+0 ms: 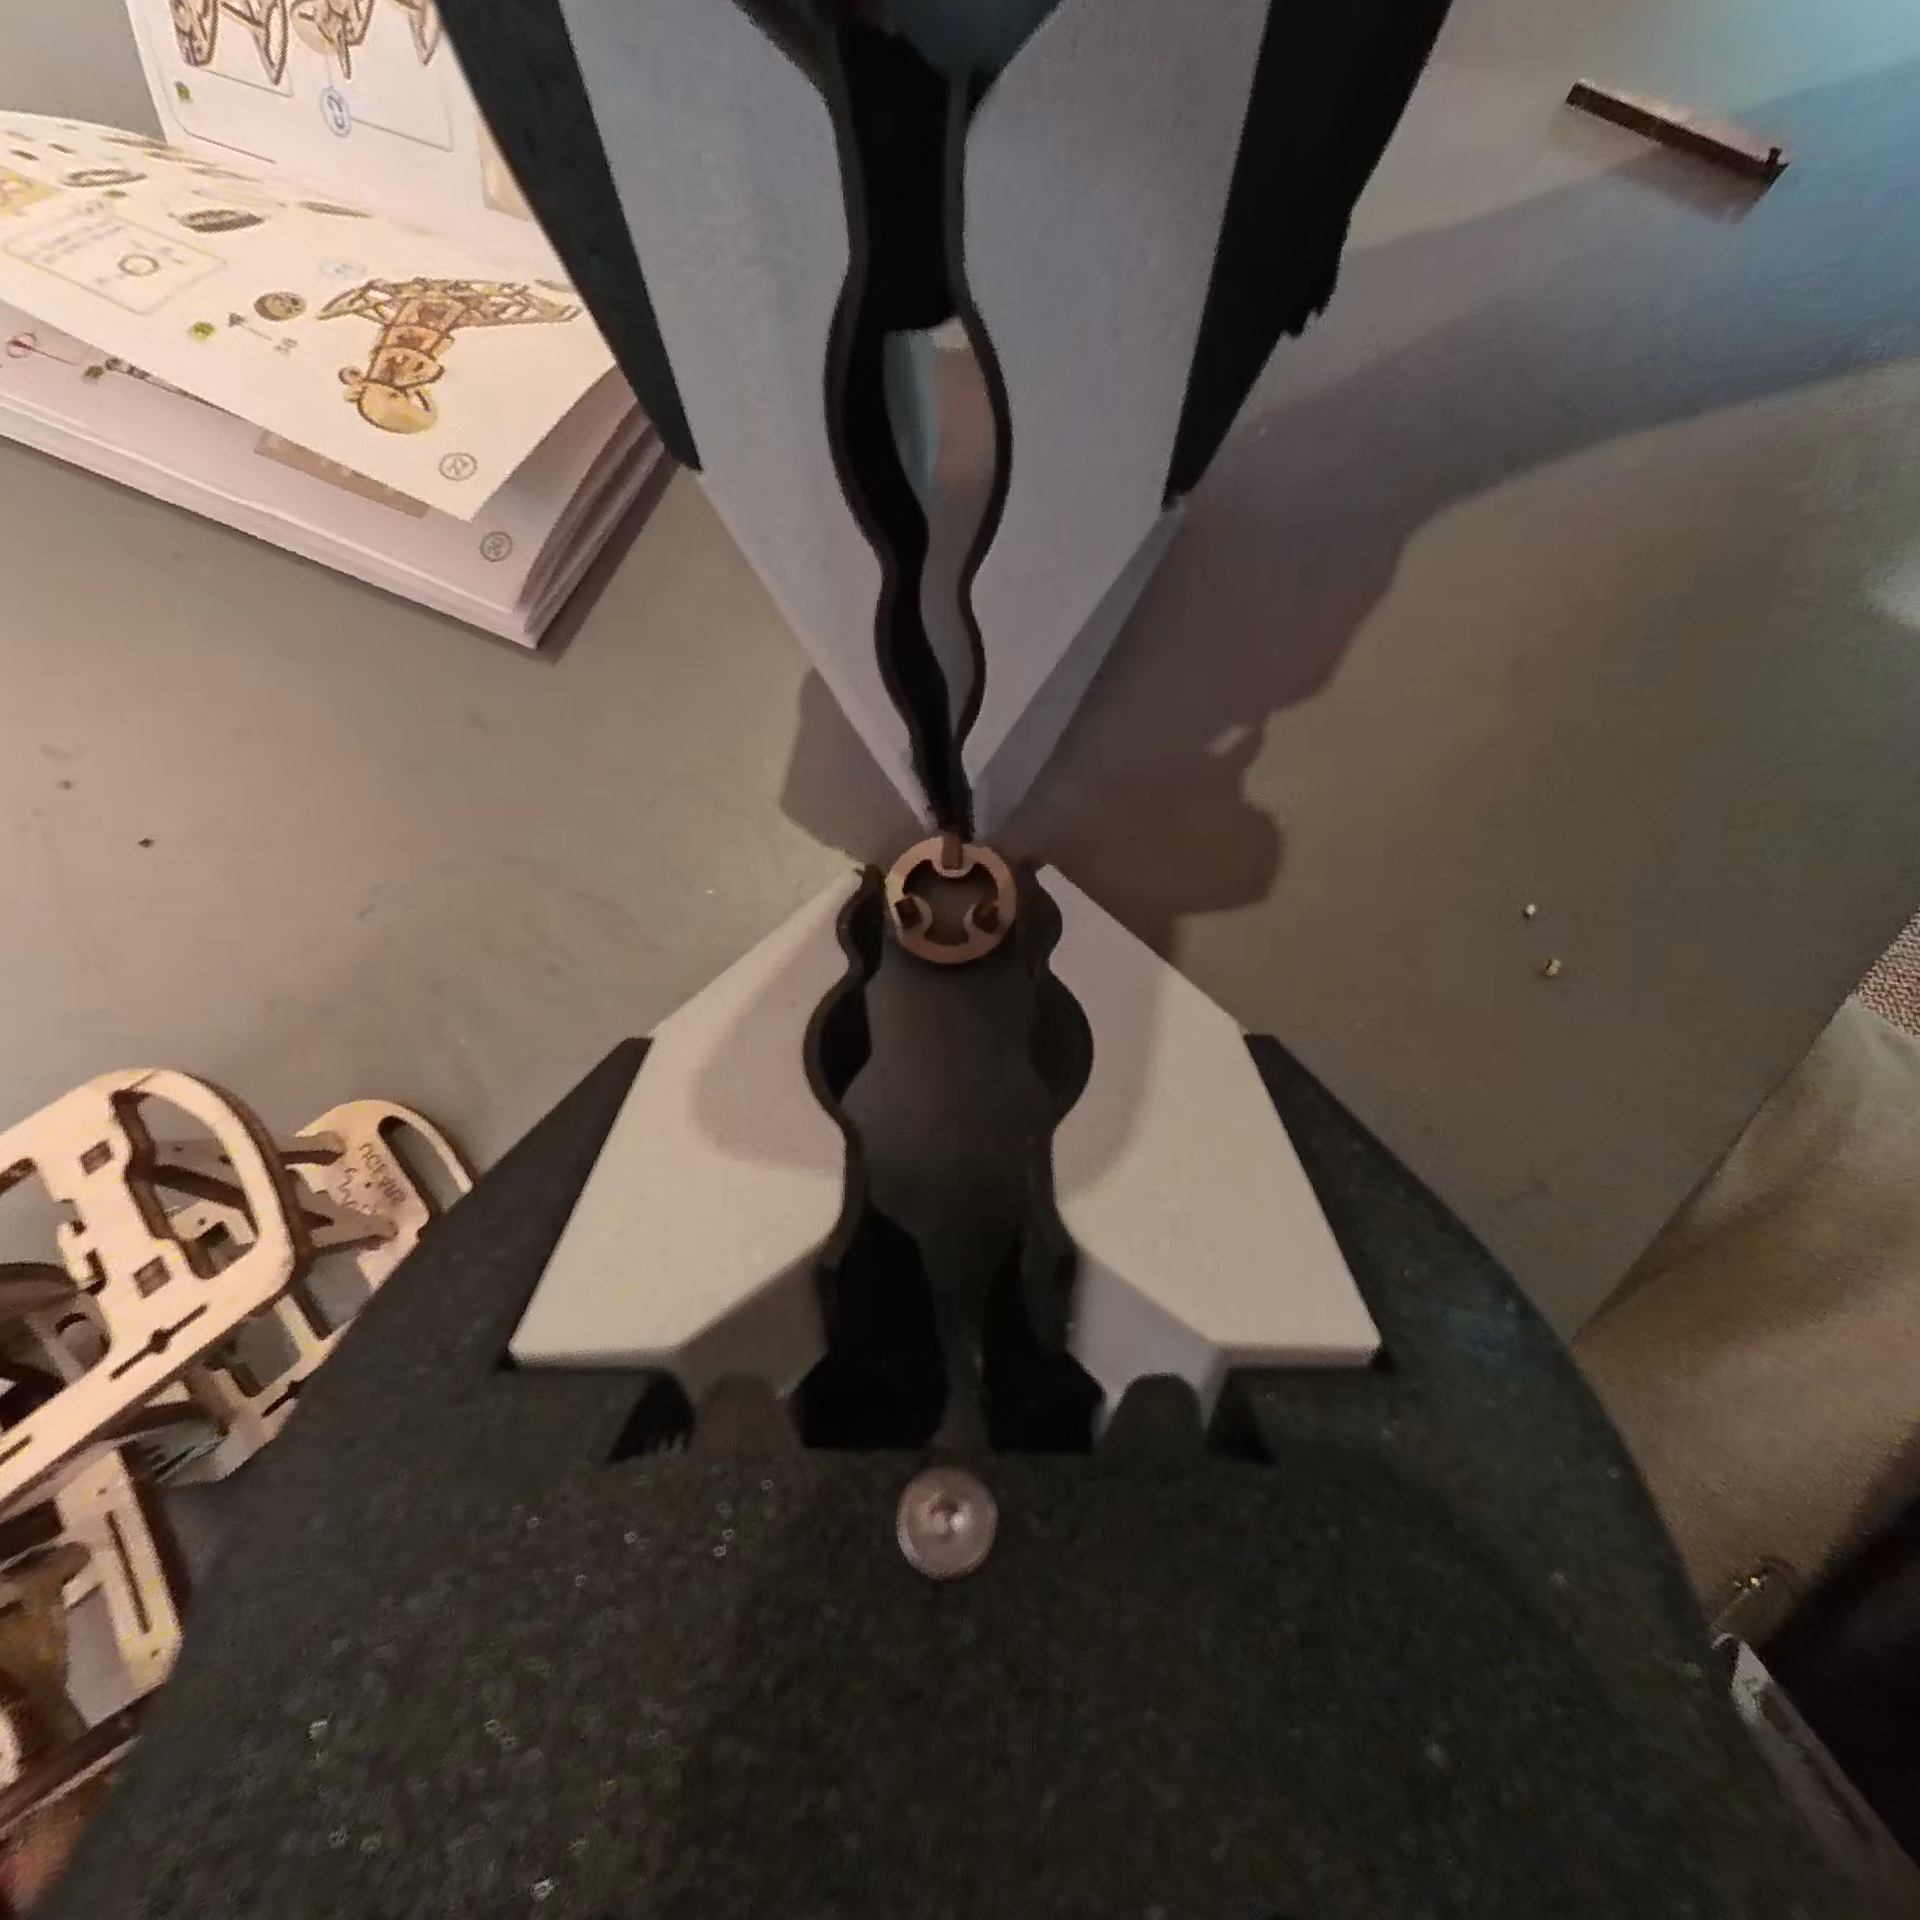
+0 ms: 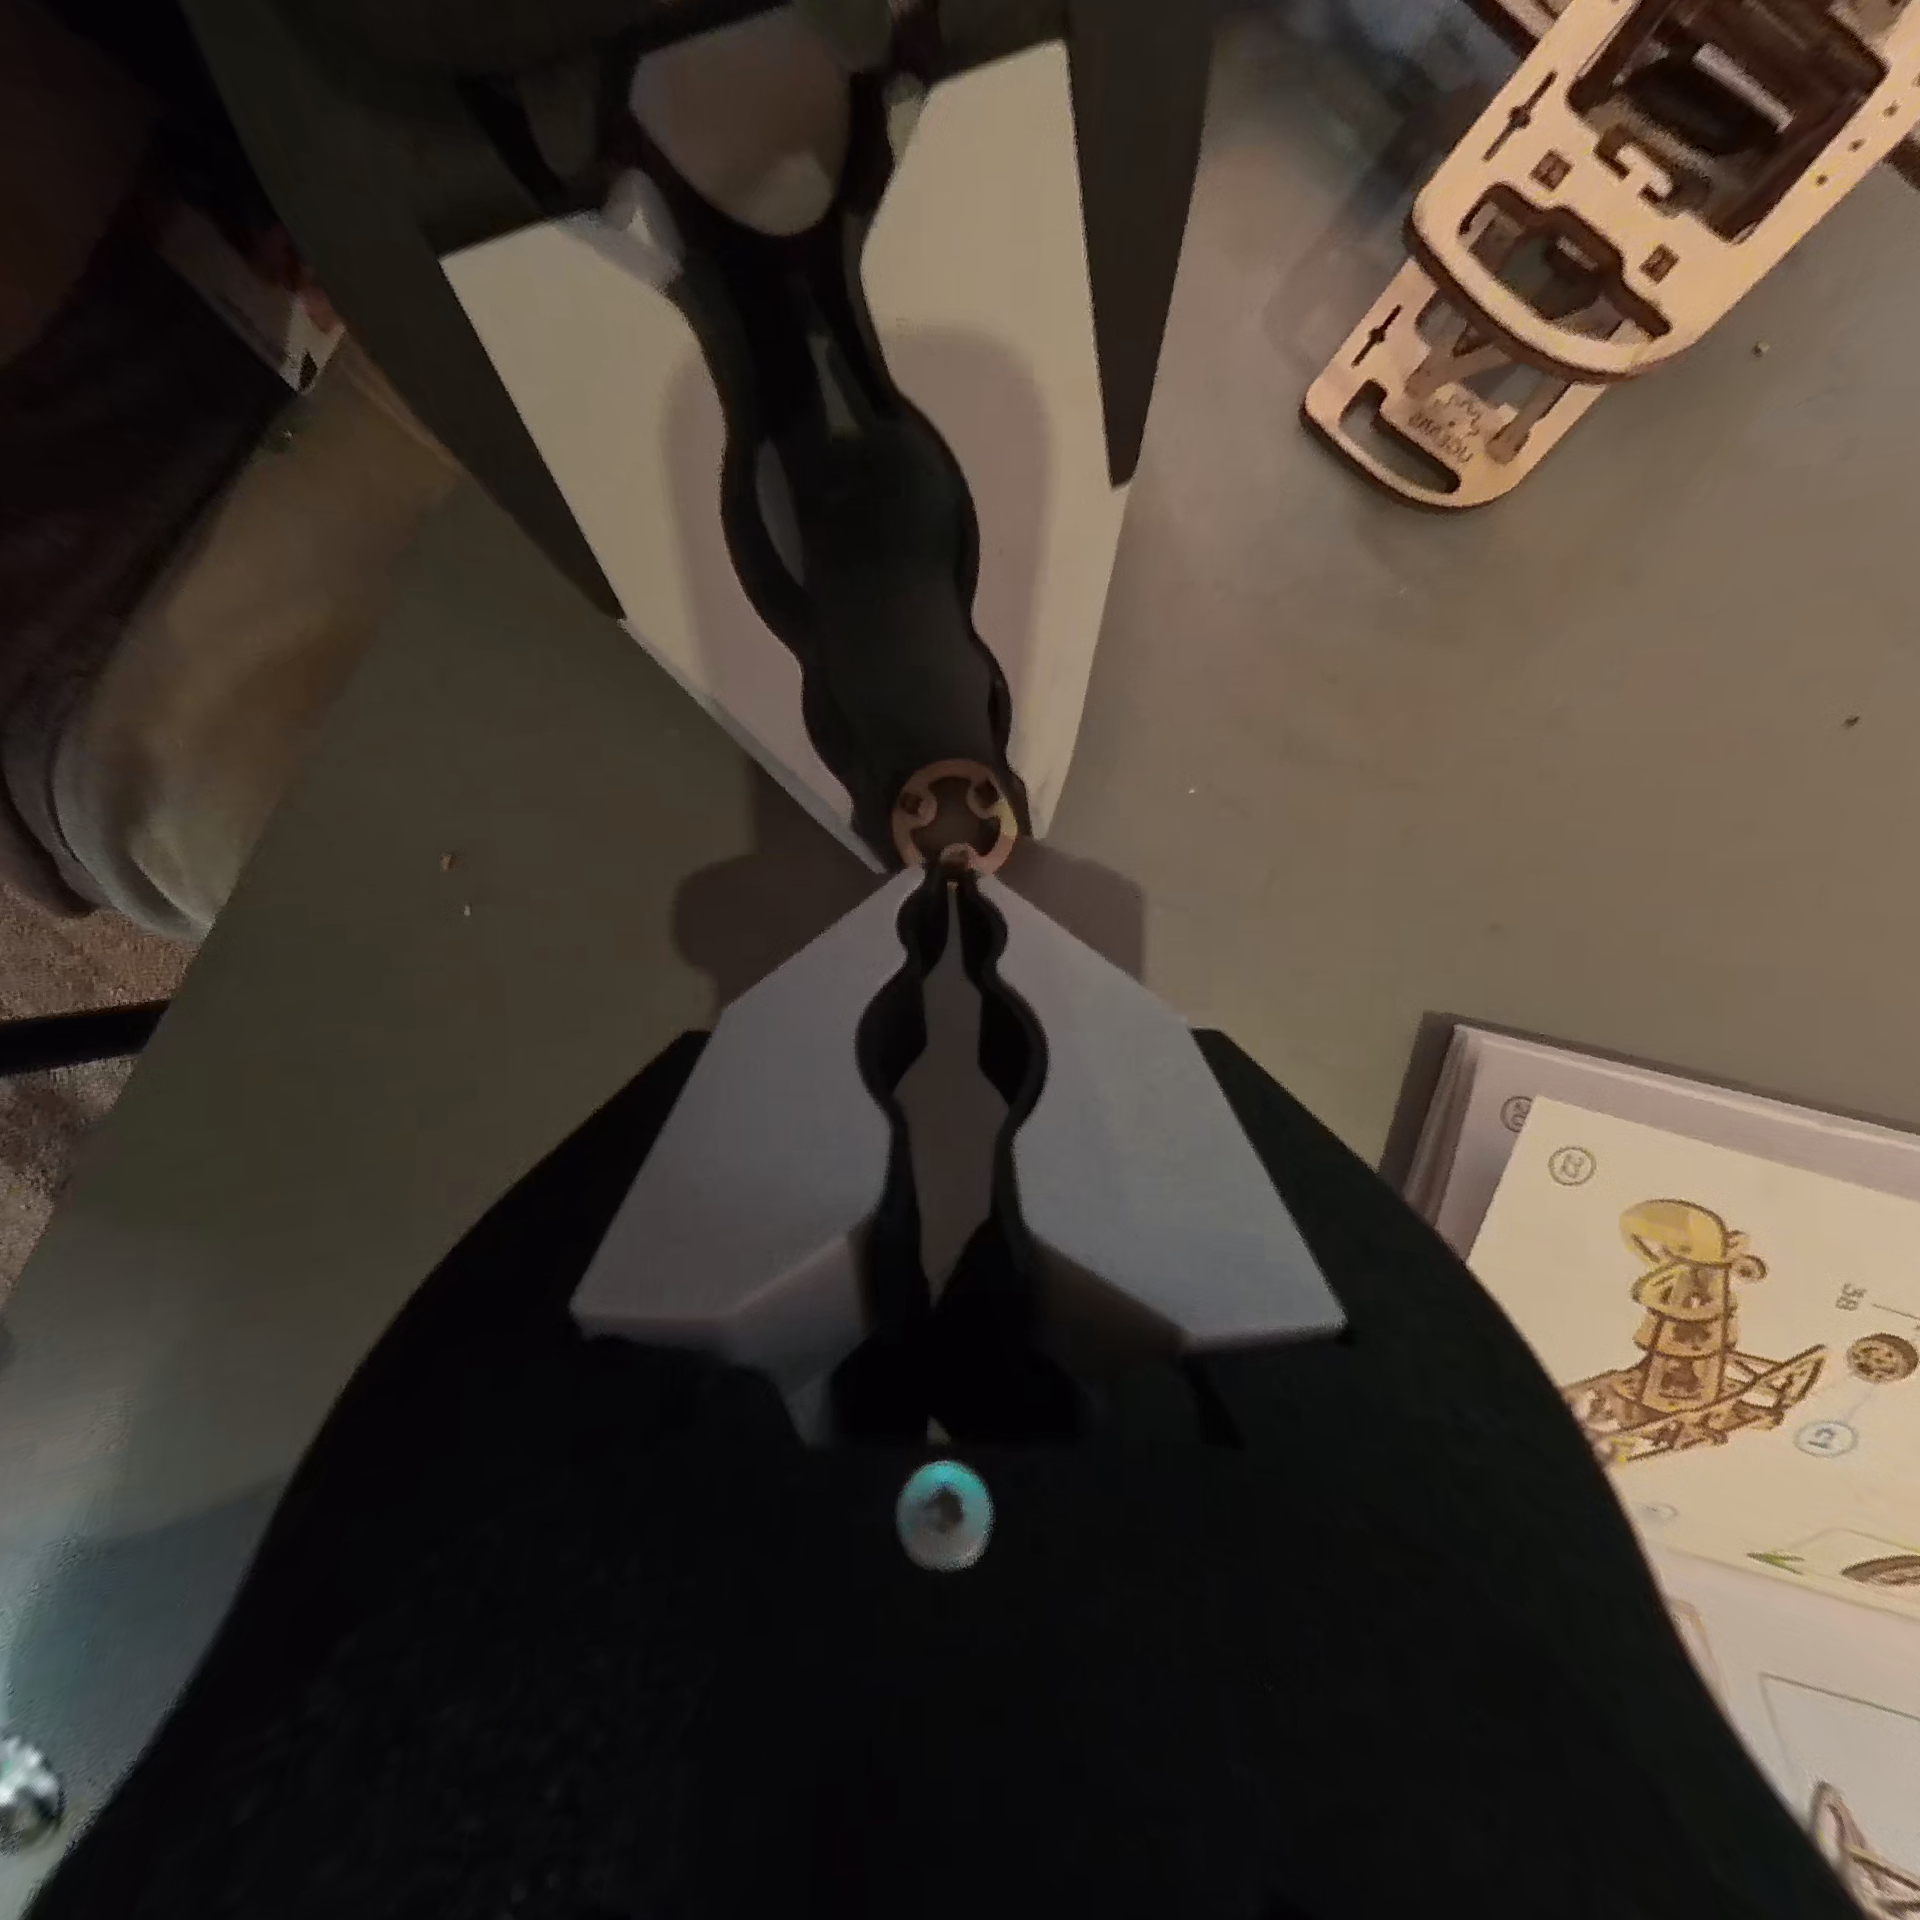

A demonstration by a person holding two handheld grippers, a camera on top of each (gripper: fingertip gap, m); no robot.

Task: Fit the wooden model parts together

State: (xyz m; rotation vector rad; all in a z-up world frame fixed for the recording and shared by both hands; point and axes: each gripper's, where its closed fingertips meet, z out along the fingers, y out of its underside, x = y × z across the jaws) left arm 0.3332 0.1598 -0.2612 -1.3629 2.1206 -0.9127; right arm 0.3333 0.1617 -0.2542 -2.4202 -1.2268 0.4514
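My left gripper [image 1: 954,914] is shut on a small round wooden ring [image 1: 954,904] with notches on its inner edge, held at its fingertips. My right gripper [image 2: 951,883] is shut on a thin wooden pin [image 2: 953,857]. The two grippers face each other tip to tip above the grey table. The pin's end touches the ring's rim, as the left wrist view also shows [image 1: 951,836]. The ring also shows in the right wrist view [image 2: 954,826], held by the left gripper [image 2: 951,805]. The right gripper comes in from the top of the left wrist view [image 1: 945,805].
A partly built wooden model [image 1: 156,1278] lies beside my left gripper and shows again in the right wrist view [image 2: 1610,239]. An open instruction booklet [image 1: 312,343] lies on the table [image 1: 416,831]. A dark wooden strip [image 1: 1673,130] lies farther off. A person's foot [image 2: 135,727] is below the table edge. Both grippers' tips are close together, under 4 cm apart.
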